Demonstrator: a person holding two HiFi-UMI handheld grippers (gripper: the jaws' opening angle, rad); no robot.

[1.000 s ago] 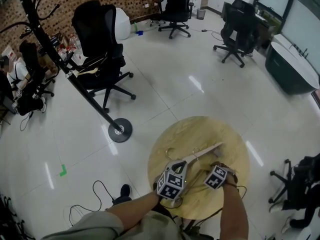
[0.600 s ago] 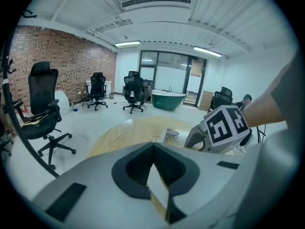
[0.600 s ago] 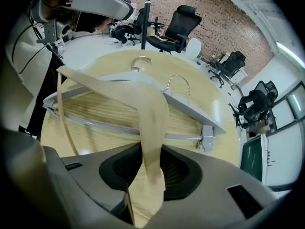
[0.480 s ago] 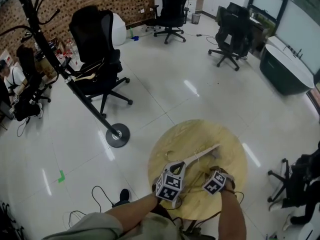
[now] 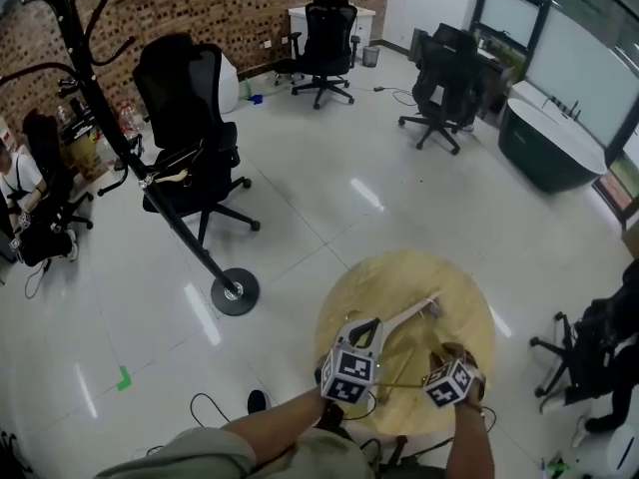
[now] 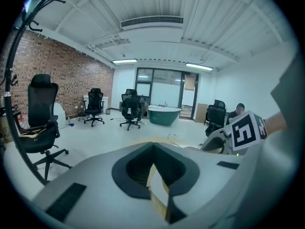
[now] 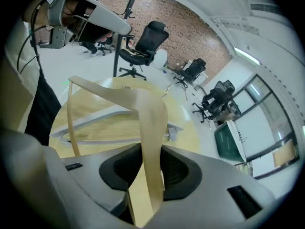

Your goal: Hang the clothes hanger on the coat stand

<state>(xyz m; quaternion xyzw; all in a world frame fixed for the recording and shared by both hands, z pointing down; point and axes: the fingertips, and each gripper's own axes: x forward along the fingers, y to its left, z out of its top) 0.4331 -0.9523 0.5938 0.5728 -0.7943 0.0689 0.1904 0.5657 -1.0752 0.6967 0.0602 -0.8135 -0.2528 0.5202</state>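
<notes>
A pale wooden hanger (image 7: 143, 109) is held off the round wooden table (image 5: 399, 272) between both grippers. My right gripper (image 7: 145, 175) is shut on one of its arms, which rises between the jaws and bends left. My left gripper (image 6: 155, 175) is shut on the hanger's (image 6: 157, 190) other end. In the head view the left gripper (image 5: 367, 325) and right gripper (image 5: 446, 357) sit at the table's near edge, with the hanger's thin bar (image 5: 404, 384) between them. The black coat stand (image 5: 150, 198) leans across the floor to the left, its base (image 5: 235, 292) short of the table.
A second, grey hanger (image 5: 409, 314) lies flat on the table beyond the grippers. A black office chair (image 5: 190, 118) stands right behind the coat stand's pole. More chairs (image 5: 439, 78) and a dark green tub (image 5: 549, 148) stand further off. A person sits at the far left (image 5: 15, 183).
Both grippers have drawn back toward the table's near edge, the right one further to the right. The wooden hanger has come with them. The grey hanger has stayed on the table.
</notes>
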